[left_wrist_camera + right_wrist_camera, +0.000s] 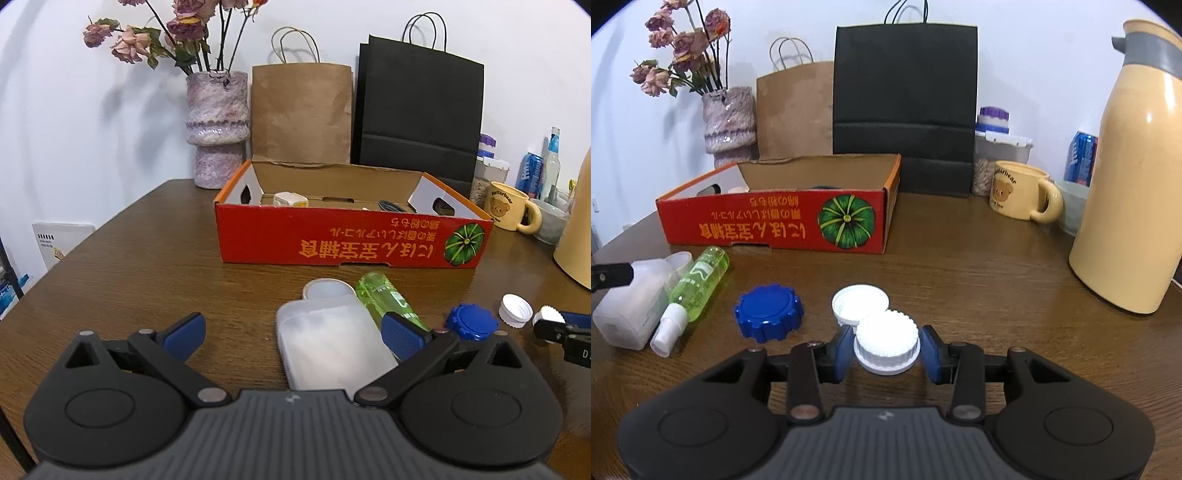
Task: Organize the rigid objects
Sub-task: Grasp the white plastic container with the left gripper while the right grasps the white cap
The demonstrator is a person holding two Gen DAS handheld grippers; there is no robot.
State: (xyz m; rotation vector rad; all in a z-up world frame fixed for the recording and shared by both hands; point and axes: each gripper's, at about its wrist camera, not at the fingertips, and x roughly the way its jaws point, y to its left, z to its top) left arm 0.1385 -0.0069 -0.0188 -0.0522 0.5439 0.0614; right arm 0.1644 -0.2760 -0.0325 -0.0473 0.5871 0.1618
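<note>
My right gripper (pixel 888 352) is shut on a white ribbed cap (pixel 886 341) that rests on the wooden table (pixel 979 277). Just beyond it lies an upturned white screw cap (pixel 860 301), with a blue ridged lid (pixel 768 312) to its left. My left gripper (pixel 293 334) stands wide open over a translucent white container (pixel 328 343), its pads apart from it. A green spray bottle (pixel 384 299) lies beside the container, and a whitish ring (pixel 327 288) sits behind it. The red cardboard box (pixel 351 240) stands open further back, with a small white item and a dark cable inside.
Behind the box are a vase of dried roses (pixel 218 125), a brown paper bag (pixel 301 110) and a black bag (pixel 419 110). On the right stand a yellow bear mug (pixel 1019 194), a tall cream thermos jug (pixel 1130 184), a blue can (pixel 1080 158) and storage jars.
</note>
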